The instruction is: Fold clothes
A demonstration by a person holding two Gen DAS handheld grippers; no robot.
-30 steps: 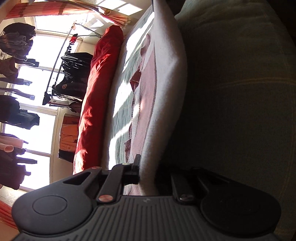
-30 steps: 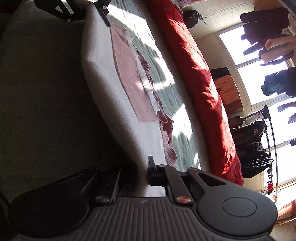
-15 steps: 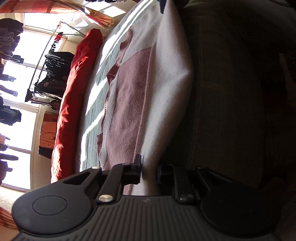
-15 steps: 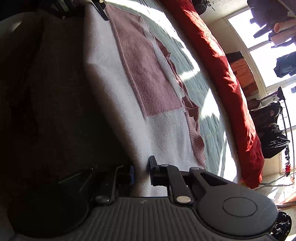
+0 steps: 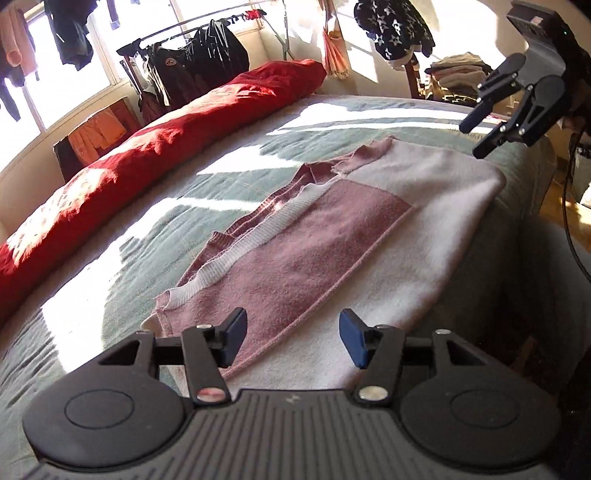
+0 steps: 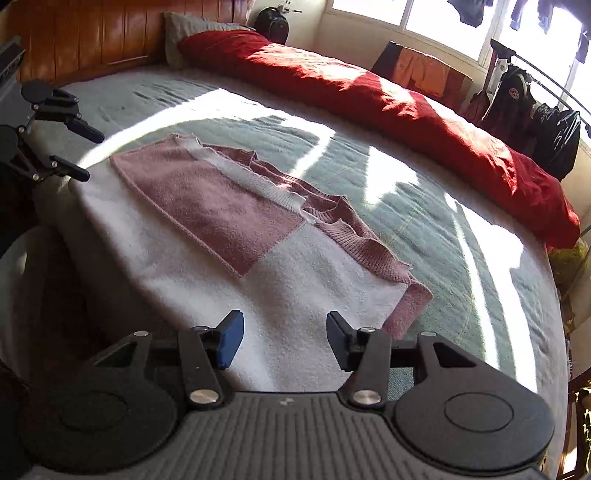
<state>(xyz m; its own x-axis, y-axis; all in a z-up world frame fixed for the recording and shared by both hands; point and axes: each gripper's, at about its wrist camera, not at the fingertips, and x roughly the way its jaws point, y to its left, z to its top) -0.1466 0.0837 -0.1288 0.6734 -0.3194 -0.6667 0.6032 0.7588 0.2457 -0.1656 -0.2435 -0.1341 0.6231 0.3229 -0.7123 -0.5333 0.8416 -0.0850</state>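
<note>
A pink and white knitted sweater lies folded flat near the front edge of the grey-green bed. My left gripper hovers open over the sweater's near end, nothing between its blue pads. My right gripper is open too, above the white part at the other end. Each gripper shows in the other's view: the right one at the upper right, the left one at the far left, both with jaws apart.
A long red duvet lies rolled along the far side of the bed. Dark jackets hang on a rack by the sunlit windows. A pile of clothes sits on a chair beyond the bed. A wooden headboard stands at the left.
Both grippers were shut on the sweater's edge and tilted sideways; they have let go, opened and turned level. The sweater now lies flat on the bed.
</note>
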